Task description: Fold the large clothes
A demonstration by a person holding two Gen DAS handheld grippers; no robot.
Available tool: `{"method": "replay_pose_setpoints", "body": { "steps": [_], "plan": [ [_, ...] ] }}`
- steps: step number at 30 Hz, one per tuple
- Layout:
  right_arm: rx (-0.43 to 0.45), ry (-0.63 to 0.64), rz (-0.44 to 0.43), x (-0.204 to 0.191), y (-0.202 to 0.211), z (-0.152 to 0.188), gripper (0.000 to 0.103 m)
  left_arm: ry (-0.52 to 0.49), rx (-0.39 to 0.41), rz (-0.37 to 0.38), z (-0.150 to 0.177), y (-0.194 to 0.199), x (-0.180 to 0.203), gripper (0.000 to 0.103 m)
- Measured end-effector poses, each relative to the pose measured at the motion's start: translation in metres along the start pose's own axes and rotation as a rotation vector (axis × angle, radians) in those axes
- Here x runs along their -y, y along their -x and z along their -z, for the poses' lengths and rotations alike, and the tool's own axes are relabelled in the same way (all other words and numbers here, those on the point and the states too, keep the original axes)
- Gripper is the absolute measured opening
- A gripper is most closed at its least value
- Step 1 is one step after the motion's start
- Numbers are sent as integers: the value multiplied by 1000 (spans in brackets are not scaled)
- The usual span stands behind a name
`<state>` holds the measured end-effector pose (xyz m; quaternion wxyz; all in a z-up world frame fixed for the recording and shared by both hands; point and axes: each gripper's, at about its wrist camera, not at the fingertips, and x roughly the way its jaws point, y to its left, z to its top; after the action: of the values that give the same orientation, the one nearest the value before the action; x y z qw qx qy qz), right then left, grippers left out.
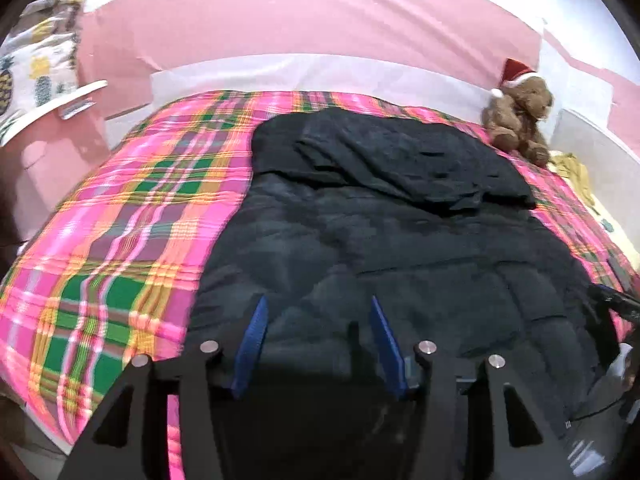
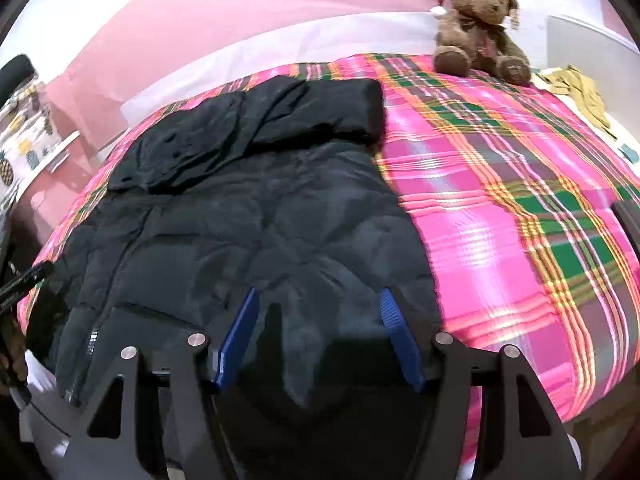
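A: Where's the jacket from where you stand?

B: Spread flat on the plaid blanket, right ahead of both grippers. It's a dark puffy thing, quilted, and its near hem lies just under the blue fingers.

A: Is the left gripper holding any of it?

B: No, its jaws stand apart with only the jacket's surface showing between them, nothing pinched. The pads aren't pressing on cloth.

A: And the right gripper?

B: Same story, released, and spread a bit wider than the left. The jacket's near right part lies beneath and between its fingers, but loose.

A: What's folded so far?

B: At the far end, beyond both grippers, a part of the jacket lies doubled over the body, a rumpled layer on top. From the right gripper you can see it running from far left up toward the middle, ending in a thick rolled edge.

A: Anything else on the bed?

B: A brown teddy bear in a red Santa hat, sitting at the far right of both grippers, well apart from the jacket. Just beyond it, further right, some yellowish cloth lies crumpled. A zip shows on the jacket's edge, near left of the right gripper
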<state>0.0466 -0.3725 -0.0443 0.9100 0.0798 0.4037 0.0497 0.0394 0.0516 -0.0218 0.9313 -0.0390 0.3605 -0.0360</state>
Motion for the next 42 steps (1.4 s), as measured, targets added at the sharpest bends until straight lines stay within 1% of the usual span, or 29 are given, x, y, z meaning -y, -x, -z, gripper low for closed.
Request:
{"method": "replay_pose_setpoints", "body": {
  "steps": [5, 7, 9, 13, 18, 19, 22, 23, 24, 25, 26, 27, 28, 29, 32, 38, 42],
  "plan": [
    [3, -50, 36, 20, 4, 7, 64, 49, 5, -78, 9, 4, -31, 59],
    [-18, -73, 33, 26, 1, 10, 64, 73, 0, -100, 14, 4, -43, 60],
    [-48, -99, 19, 32, -3, 15, 64, 102, -21, -112, 21, 2, -54, 60],
    [-82, -143, -23, 39, -4, 27, 64, 143, -54, -63, 40, 3, -61, 61],
    [-120, -185, -118, 37, -1, 42, 64, 165, -96, 40, 60, 5, -48, 61],
    [-123, -186, -128, 35, 0, 44, 64, 159, -102, 47, 64, 6, -42, 61],
    [-131, -197, -148, 32, 0, 48, 64, 139, -93, 32, 71, 8, -31, 62],
    [-136, -205, -148, 32, -1, 48, 58, 142, -93, 27, 71, 8, -30, 62],
    [-137, -213, -142, 34, -2, 48, 50, 148, -98, 23, 71, 7, -31, 62],
    [-135, -223, -145, 35, -2, 48, 45, 148, -106, 15, 71, 5, -30, 60],
    [-127, -242, -156, 38, 0, 47, 34, 144, -109, 8, 69, 4, -30, 51],
    [-119, -255, -167, 39, 2, 45, 23, 135, -107, -3, 67, 6, -29, 45],
    [-104, -262, -183, 40, 7, 43, 20, 125, -101, -9, 64, 8, -27, 31],
    [-80, -259, -196, 39, 14, 39, 17, 119, -92, -11, 61, 12, -26, 23],
    [-2, -247, -239, 34, 42, 27, 14, 132, -40, 3, 47, 31, -27, 17],
    [147, -219, -292, 21, 105, 9, 14, 169, 123, 40, 17, 93, -34, 16],
    [230, -204, -310, 15, 147, 10, 14, 210, 204, 60, 12, 137, -42, 16]
  ]
}}
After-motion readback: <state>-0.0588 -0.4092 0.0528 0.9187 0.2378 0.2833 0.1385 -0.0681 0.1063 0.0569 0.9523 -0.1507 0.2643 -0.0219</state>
